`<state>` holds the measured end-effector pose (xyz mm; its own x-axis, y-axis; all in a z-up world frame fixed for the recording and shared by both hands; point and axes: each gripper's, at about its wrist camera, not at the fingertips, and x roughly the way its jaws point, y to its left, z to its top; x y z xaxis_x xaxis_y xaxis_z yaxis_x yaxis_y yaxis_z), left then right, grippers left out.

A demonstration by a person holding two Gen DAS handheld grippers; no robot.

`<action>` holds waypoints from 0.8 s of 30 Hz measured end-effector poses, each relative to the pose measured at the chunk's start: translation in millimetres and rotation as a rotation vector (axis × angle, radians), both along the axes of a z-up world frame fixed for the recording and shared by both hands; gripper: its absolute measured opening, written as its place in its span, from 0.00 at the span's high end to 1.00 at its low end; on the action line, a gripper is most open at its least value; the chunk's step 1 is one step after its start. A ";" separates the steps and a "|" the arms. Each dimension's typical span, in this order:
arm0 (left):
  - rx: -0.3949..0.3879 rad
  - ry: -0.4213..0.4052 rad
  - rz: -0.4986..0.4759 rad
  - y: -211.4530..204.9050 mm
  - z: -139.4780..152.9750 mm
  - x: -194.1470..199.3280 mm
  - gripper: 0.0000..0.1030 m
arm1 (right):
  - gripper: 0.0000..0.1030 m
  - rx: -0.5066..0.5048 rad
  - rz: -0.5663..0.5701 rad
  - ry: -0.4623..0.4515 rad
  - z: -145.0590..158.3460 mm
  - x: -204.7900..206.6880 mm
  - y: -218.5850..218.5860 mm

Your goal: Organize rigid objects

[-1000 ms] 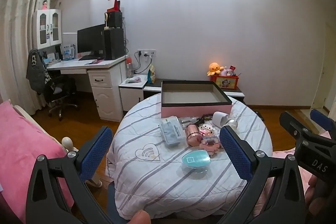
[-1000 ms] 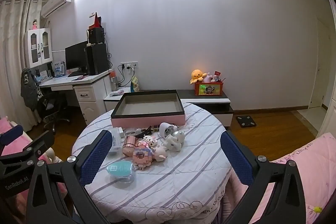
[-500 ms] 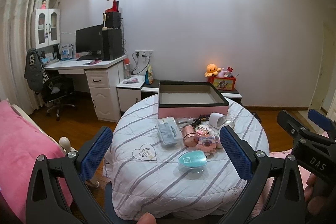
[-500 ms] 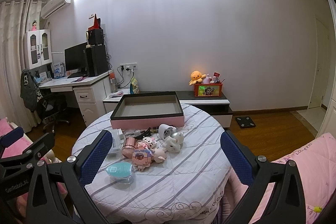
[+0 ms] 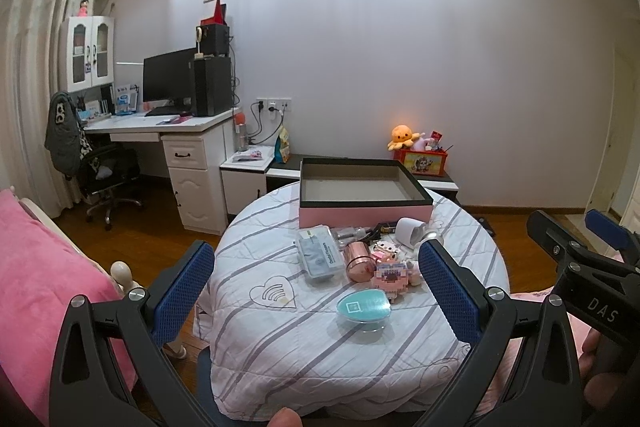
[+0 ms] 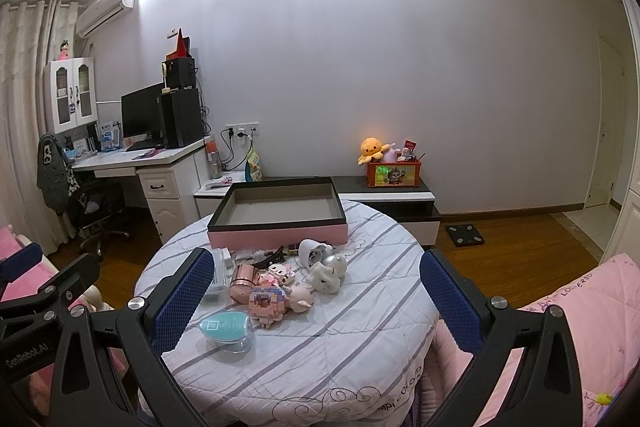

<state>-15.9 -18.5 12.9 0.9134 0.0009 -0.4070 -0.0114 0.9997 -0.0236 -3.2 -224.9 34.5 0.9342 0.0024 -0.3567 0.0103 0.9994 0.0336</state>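
While both grippers' fingers (image 5: 188,287) (image 6: 448,299) hang spread and empty, the right one's pad hides part of the floss box (image 6: 219,273).

The worktop (image 6: 360,339) wears a white quilted cover with grey stripes. Beyond the blue-padded fingers (image 6: 180,301) sits a box (image 6: 276,233) — pink walls, black rim, grey inside. Between the fingers: a rose-gold canister (image 6: 244,281), a teal case (image 6: 226,326) and a pink pixel-block figure (image 6: 266,303).

Dim room, ceiling glare, fisheye warp
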 end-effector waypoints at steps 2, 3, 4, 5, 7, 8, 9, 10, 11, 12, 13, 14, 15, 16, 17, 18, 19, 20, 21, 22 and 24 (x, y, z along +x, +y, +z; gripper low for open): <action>-0.001 -0.001 -0.002 -0.3 1.2 -0.3 0.00 | 0.00 -0.001 0.002 -0.001 -0.3 0.1 0.6; -0.001 -0.001 -0.002 -0.2 1.0 -0.4 0.00 | 0.00 0.000 0.001 -0.001 -0.3 0.1 0.5; -0.001 -0.001 -0.002 -0.1 0.9 -0.5 0.00 | 0.00 0.000 0.002 -0.001 0.1 -0.3 0.3; -0.002 0.000 -0.002 -0.5 1.1 -0.2 0.00 | 0.00 0.000 0.002 0.000 0.1 0.2 0.4; -0.004 -0.001 -0.004 -0.8 1.8 -0.4 0.00 | 0.00 -0.004 0.000 0.002 0.1 0.1 0.1; -0.005 -0.001 -0.005 -1.6 2.5 -0.2 0.00 | 0.00 -0.003 0.000 0.001 -0.2 0.5 0.0; -0.005 -0.002 -0.004 -1.3 2.1 -0.4 0.00 | 0.00 -0.002 0.001 0.001 -0.3 0.5 0.0; -0.007 -0.002 -0.004 -1.5 2.1 -0.3 0.00 | 0.00 -0.002 0.002 0.001 -0.2 0.4 0.0; -0.008 -0.002 -0.005 -2.0 2.3 -0.1 0.00 | 0.00 -0.002 0.002 0.002 -0.1 0.3 0.1; -0.009 -0.003 -0.005 -1.6 2.2 -0.4 0.00 | 0.00 -0.003 0.001 0.002 -0.2 0.3 0.2; -0.008 -0.003 -0.005 -2.0 2.3 -0.3 0.00 | 0.00 -0.002 -0.001 0.001 0.2 -0.2 -0.5; -0.008 -0.003 -0.004 -1.6 2.2 -0.4 0.00 | 0.00 -0.002 0.000 0.000 0.0 0.8 0.1; -0.008 -0.003 -0.005 -1.3 2.2 -0.5 0.00 | 0.00 -0.003 0.000 0.000 0.3 0.8 -0.4; -0.010 -0.003 -0.007 -1.5 2.4 -0.3 0.00 | 0.00 -0.003 -0.001 -0.001 0.0 1.0 -0.8; -0.012 -0.003 -0.008 -1.9 2.9 -0.1 0.00 | 0.00 -0.003 -0.002 -0.003 0.2 1.1 -1.4; -0.012 -0.004 -0.007 -2.8 3.3 0.7 0.00 | 0.00 -0.002 -0.003 -0.005 0.2 1.3 -1.9; -0.012 -0.004 -0.007 -2.2 2.9 0.6 0.00 | 0.00 -0.001 -0.002 -0.007 0.8 1.2 -2.5; -0.013 -0.003 -0.008 -1.9 2.8 0.5 0.00 | 0.00 0.000 -0.001 -0.009 1.0 2.1 -2.5; -0.014 -0.002 -0.008 -1.7 2.6 0.2 0.00 | 0.00 0.000 0.000 -0.011 1.5 2.1 -2.6; -0.015 -0.003 -0.007 -2.0 2.5 0.2 0.00 | 0.00 0.001 0.001 -0.013 1.8 2.6 -2.1; -0.014 -0.004 -0.009 -1.9 2.3 0.0 0.00 | 0.00 0.001 0.006 -0.017 2.1 3.0 -1.1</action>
<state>-15.9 -20.4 15.2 0.9149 -0.0127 -0.4035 -0.0027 0.9993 -0.0375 -0.1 -226.0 36.6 0.9400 0.0082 -0.3410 0.0041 0.9994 0.0352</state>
